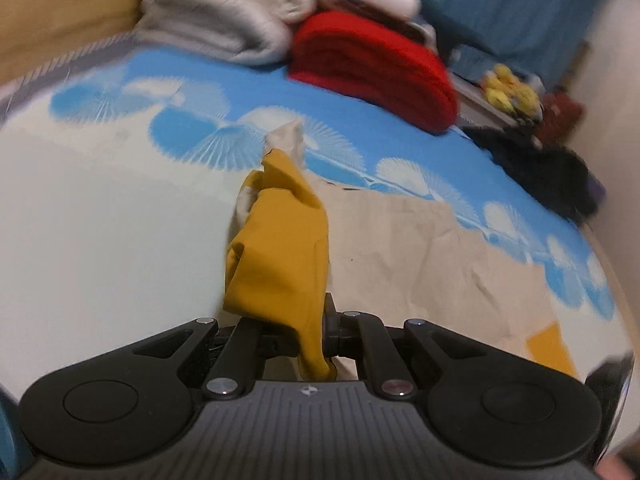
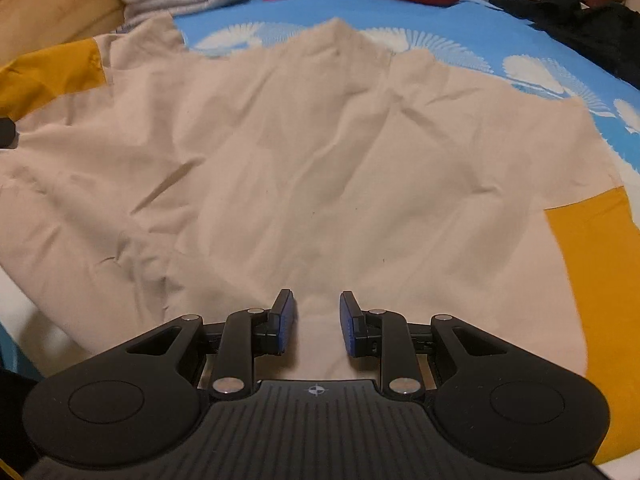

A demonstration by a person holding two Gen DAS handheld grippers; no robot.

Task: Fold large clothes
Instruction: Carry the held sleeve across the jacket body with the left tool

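Garment: a large beige shirt (image 2: 320, 168) with mustard-yellow sleeve ends lies spread on the bed, wrinkled, its collar end toward the far pile of clothes
Left gripper (image 1: 310, 332): jaws drawn tight on the yellow cuff (image 1: 280, 256) of one sleeve; the cloth bunches up between them and rises in front of the camera, with a bit of beige lining showing at its top
Right gripper (image 2: 318, 322): jaws parted a little way, blue pads facing each other, nothing between them; it hangs over the lower middle of the shirt, whether the tips touch the cloth I cannot tell
Other sleeve: its yellow end (image 2: 596, 280) lies flat at the right edge of the shirt, on the bed
Bed cover (image 1: 192, 120): blue with white fan shapes at the far side, pale nearer
Far pile: folded grey-white fabrics (image 1: 224, 20) beside a folded red knit (image 1: 372, 72), both at the far edge of the bed
Dark clothes (image 2: 580, 28): a black heap at the far right, well apart from the shirt
Picture quality: the left wrist view is blurred
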